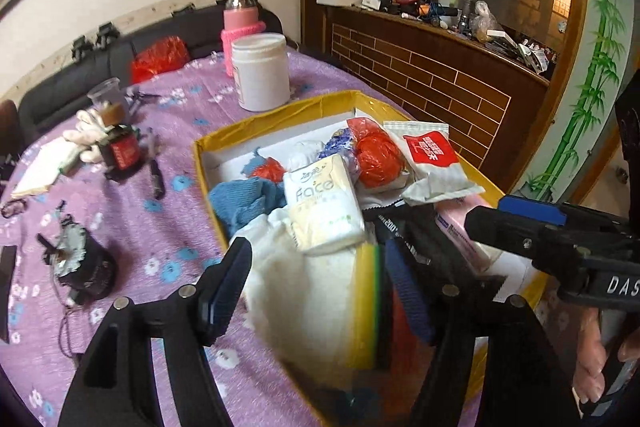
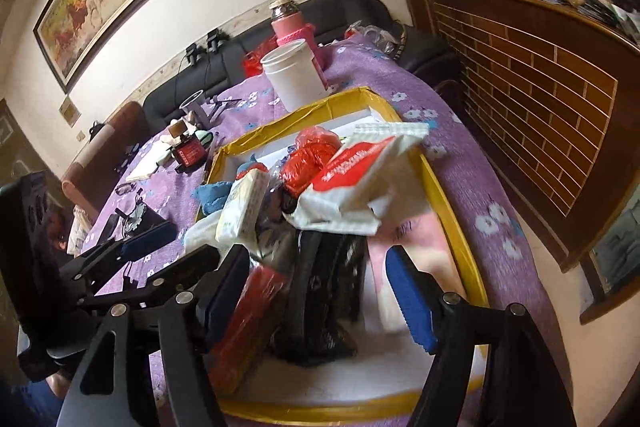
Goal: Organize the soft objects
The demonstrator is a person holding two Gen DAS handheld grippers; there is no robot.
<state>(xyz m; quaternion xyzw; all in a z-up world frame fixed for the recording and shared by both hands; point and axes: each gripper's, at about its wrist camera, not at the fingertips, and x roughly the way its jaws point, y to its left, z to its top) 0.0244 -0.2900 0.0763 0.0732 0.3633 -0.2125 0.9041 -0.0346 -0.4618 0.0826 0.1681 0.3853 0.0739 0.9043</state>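
A yellow-rimmed box (image 1: 280, 109) on the purple tablecloth holds soft things: a blue knit cloth (image 1: 244, 201), a "Face" tissue pack (image 1: 324, 207), red net balls (image 1: 378, 157), a white and red wipes pack (image 1: 434, 163), a white cloth (image 1: 304, 287), a yellow-green sponge (image 1: 368, 307), a pink pack (image 1: 472, 231) and a black packet (image 2: 328, 291). My left gripper (image 1: 320, 283) is open over the box's near corner, astride the white cloth and sponge. My right gripper (image 2: 320, 291) is open over the box (image 2: 456, 227), astride the black packet. It also shows in the left wrist view (image 1: 560, 231).
On the cloth outside the box stand a white jar (image 1: 262, 71), a pink flask (image 1: 242, 27), a small motor (image 1: 82, 267), a red-labelled part (image 1: 122, 153), white gloves (image 1: 90, 131), a clear cup (image 1: 106, 93) and a marker (image 1: 156, 175). A black sofa and a cluttered wooden counter (image 1: 440, 83) lie behind.
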